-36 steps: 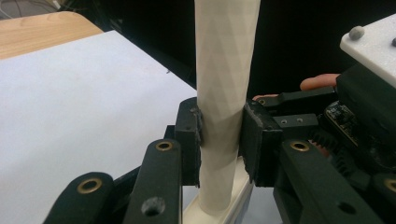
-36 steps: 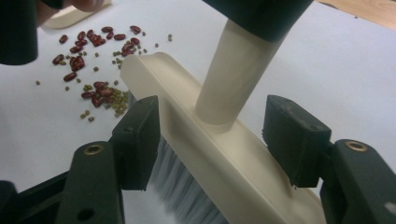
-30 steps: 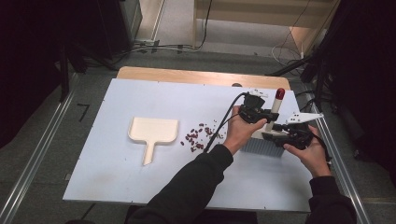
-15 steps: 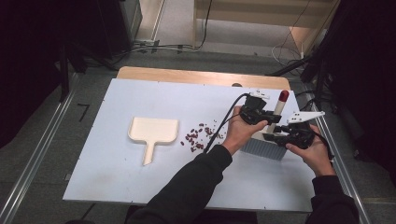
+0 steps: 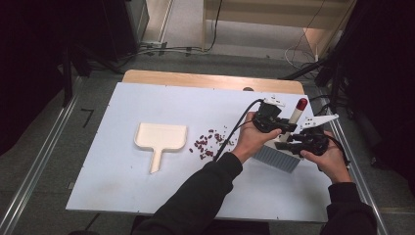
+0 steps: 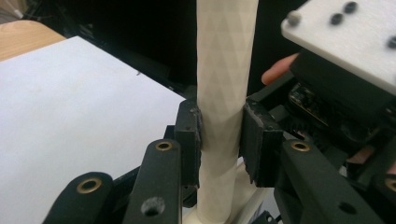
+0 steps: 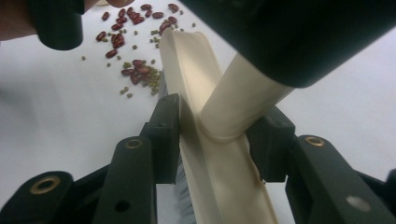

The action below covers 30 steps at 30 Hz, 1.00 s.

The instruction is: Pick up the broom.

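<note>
A brush stands on the white table, its cream handle [image 5: 295, 115] red-tipped and tilted up over grey bristles [image 5: 276, 157]. My left gripper [image 5: 280, 127] is shut on that handle [image 6: 219, 70], a pad pressing each side. My right gripper [image 5: 295, 143] sits lower, at the brush's cream head [image 7: 219, 172], where the handle joins it. Its jaws have just been closing, and both pads now touch the head's edges. Red beans [image 5: 208, 143] lie scattered left of the brush, with a cream dustpan [image 5: 160, 138] beyond them.
The right gripper view shows beans [image 7: 135, 65] with small green grains just ahead of the brush head. The table's right edge [image 5: 327, 161] is close to my right hand. A wooden board [image 5: 210, 81] runs along the far side.
Both hands keep their places. The right gripper's jaws have drawn in around the brush head. Beans and dustpan lie as before.
</note>
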Available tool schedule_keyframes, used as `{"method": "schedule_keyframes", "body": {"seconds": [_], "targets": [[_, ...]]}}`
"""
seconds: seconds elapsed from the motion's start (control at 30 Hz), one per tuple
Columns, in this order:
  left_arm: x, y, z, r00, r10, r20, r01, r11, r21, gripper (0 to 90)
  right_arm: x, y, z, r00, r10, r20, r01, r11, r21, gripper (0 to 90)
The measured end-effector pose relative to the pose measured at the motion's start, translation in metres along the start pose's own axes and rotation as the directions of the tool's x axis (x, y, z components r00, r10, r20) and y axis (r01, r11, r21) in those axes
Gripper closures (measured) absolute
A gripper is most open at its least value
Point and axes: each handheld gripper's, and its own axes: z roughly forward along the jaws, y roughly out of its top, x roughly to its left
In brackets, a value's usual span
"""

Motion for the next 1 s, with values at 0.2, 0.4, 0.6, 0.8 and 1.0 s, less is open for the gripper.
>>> {"method": "schedule_keyframes", "body": {"seconds": [0.2,0.4,0.6,0.8,1.0], "targets": [[0.002,0.0,-0.001,0.9992,0.026,0.029,-0.026,0.9996,0.008,71.2,-0.001,0.0,0.005,0.9999,-0.003,-0.012,0.003,1.0,0.023,54.4],[0.001,0.001,-0.002,0.9991,0.032,0.028,-0.032,0.9994,0.009,71.3,-0.001,0.001,0.01,0.9996,0.001,-0.028,0.0,0.999,0.033,53.8],[0.001,0.001,-0.002,0.9992,0.03,0.026,-0.03,0.9995,0.003,71.1,-0.001,0.001,0.011,0.9997,0.004,-0.024,-0.003,1.0,0.029,53.8],[0.0,0.0,-0.002,0.9991,0.033,0.027,-0.033,0.9994,-0.007,70.0,-0.003,0.0,0.008,0.9986,0.041,-0.032,-0.041,0.999,0.016,61.7],[-0.003,0.0,-0.001,0.9977,0.063,0.027,-0.063,0.998,-0.01,70.2,-0.004,-0.004,0.007,0.9963,0.077,-0.038,-0.077,0.997,0.0,63.1]]}}
